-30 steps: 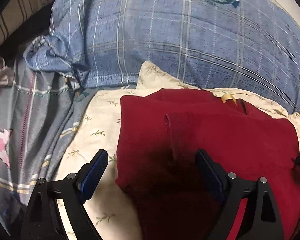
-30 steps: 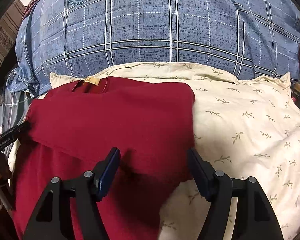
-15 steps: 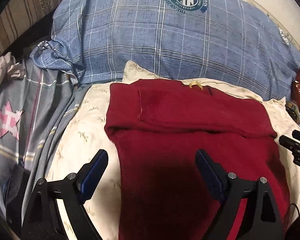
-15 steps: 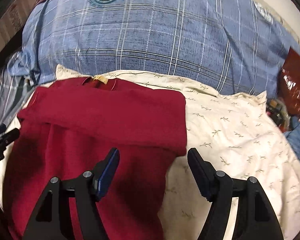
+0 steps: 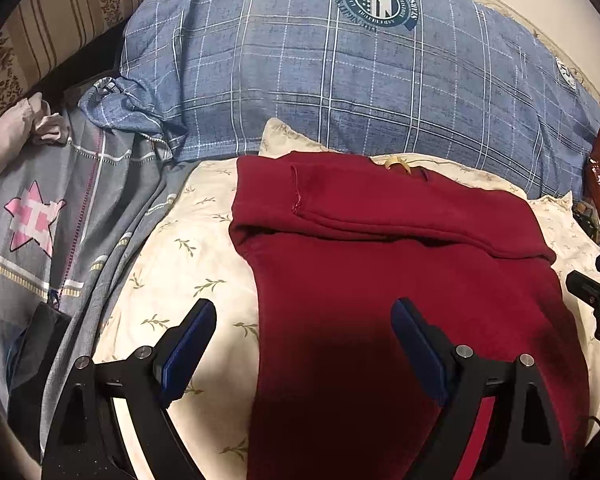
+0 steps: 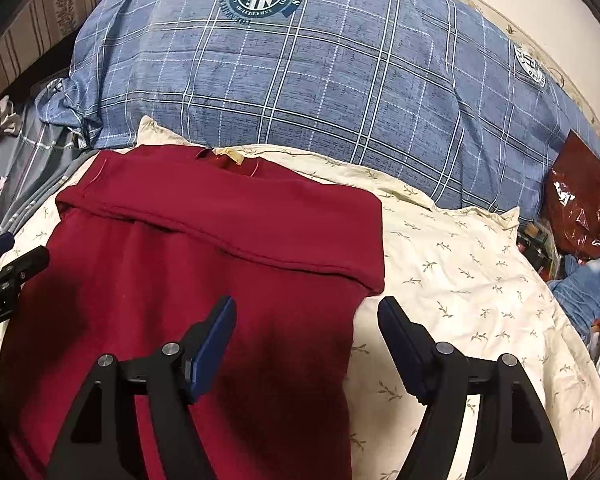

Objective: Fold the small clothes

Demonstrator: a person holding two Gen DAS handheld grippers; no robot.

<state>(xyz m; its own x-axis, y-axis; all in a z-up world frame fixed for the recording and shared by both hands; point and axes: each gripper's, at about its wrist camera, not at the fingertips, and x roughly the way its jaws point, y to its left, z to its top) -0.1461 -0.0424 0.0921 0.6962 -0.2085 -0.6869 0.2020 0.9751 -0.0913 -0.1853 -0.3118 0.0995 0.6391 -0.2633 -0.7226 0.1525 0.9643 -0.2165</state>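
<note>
The red garment [image 5: 400, 288] is lying flat on the cream leaf-print pillow [image 5: 172, 264], its far end, toward twelve o'clock, now doubled back as a neat band across the body. A second ago both grippers were sitting low over that band; they are now hanging further back toward six o'clock, so that fold looks finished. The left gripper [image 5: 304, 344] is standing wide with nothing between its pads. The right gripper [image 6: 306, 340] is gaping too, its jaws having just been opening, empty, over the cloth's three o'clock edge. The near hem is probably next, though shadow is hiding it.
</note>
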